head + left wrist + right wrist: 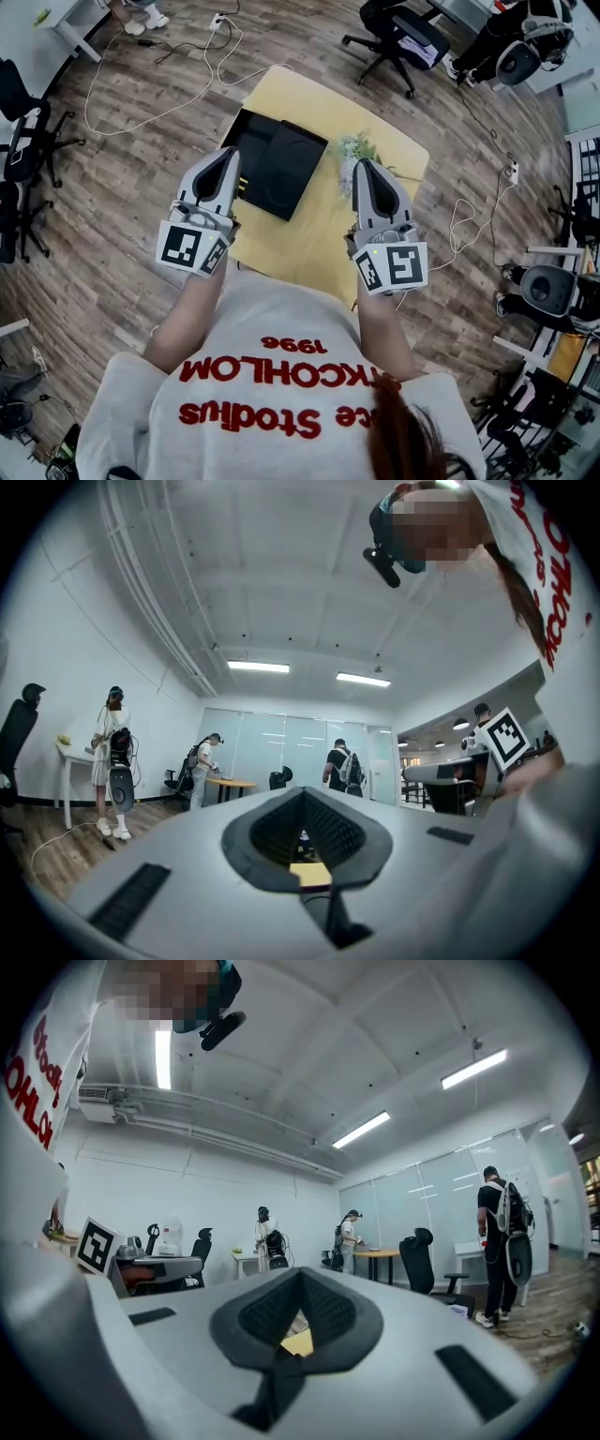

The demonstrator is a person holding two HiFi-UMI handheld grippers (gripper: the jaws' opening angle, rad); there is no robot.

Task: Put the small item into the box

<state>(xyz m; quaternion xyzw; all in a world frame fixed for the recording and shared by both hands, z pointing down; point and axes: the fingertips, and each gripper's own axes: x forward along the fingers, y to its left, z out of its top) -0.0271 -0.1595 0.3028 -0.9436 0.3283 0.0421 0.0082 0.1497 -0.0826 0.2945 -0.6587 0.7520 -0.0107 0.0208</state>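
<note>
On the yellow table (319, 239) lies a flat black box (274, 167), its lid sitting askew over it. A small pale green and white item (355, 147) rests to the box's right. My left gripper (231, 155) hangs above the box's left part, jaws shut and empty. My right gripper (360, 167) is just in front of the small item, also shut and empty. In the left gripper view the left gripper (305, 794) points level across the room, and a sliver of the yellow table (310, 874) shows through its pads. The right gripper (300, 1272) looks the same in its own view.
Wooden floor surrounds the table, with white cables (150, 103) at the left and back. Black office chairs stand at the back (398, 42) and left (19, 122). People (111, 761) with gear stand around desks (380, 1255) across the room.
</note>
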